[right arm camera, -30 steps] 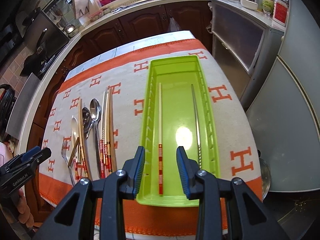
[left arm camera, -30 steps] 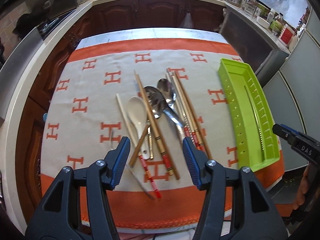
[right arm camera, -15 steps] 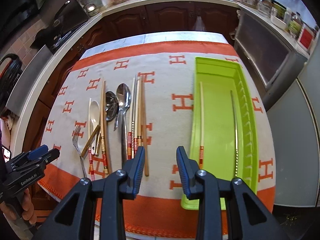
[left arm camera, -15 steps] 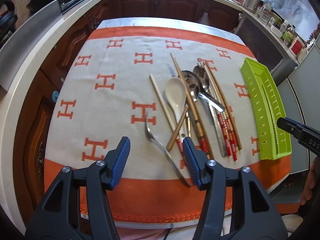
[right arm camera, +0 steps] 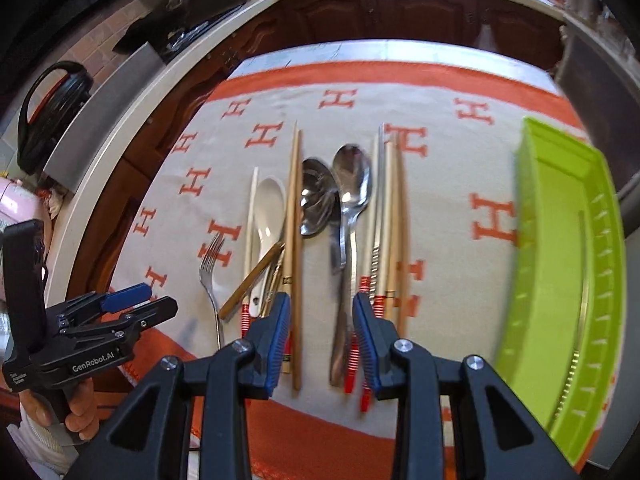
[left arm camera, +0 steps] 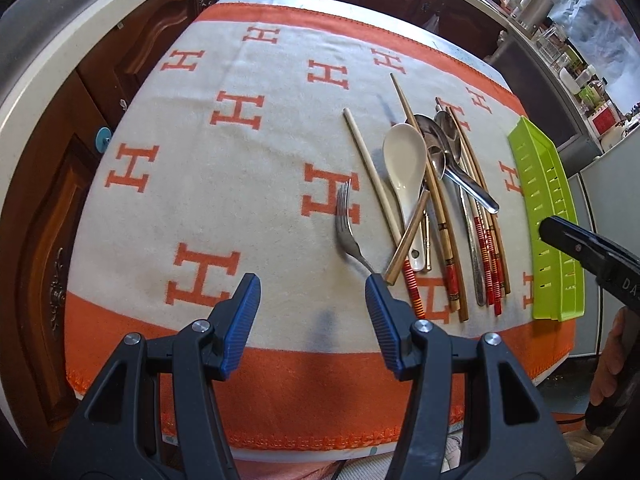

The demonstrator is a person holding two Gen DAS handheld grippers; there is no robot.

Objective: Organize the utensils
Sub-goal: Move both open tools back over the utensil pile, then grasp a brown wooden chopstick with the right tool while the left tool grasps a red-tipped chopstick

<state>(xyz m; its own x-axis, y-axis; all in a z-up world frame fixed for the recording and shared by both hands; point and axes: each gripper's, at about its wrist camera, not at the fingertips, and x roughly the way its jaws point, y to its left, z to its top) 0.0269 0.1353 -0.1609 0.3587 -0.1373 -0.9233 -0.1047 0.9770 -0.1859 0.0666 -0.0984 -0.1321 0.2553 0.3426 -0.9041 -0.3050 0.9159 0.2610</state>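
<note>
A pile of utensils lies on the orange and white cloth: a white ceramic spoon (left arm camera: 404, 160), two metal spoons (right arm camera: 352, 184), a fork (left arm camera: 346, 220) and several chopsticks (left arm camera: 440, 216). A green tray (right arm camera: 560, 264) stands to the right, with a metal chopstick in it. My left gripper (left arm camera: 312, 312) is open and empty, above the cloth's near edge, left of the pile; the fork's handle runs toward its right finger. My right gripper (right arm camera: 320, 332) is open and empty, above the handle ends of the metal spoons and chopsticks.
The cloth (left arm camera: 224, 184) covers a small table with its front edge near me. Kitchen counters and dark wooden cabinets (left arm camera: 132, 52) surround it. A steel cabinet (left arm camera: 608, 184) stands beyond the tray. The left gripper shows in the right wrist view (right arm camera: 128, 304).
My left gripper has swung left, off the pile and toward the fork. My right gripper has moved left from the tray to the pile of utensils. Both stay open.
</note>
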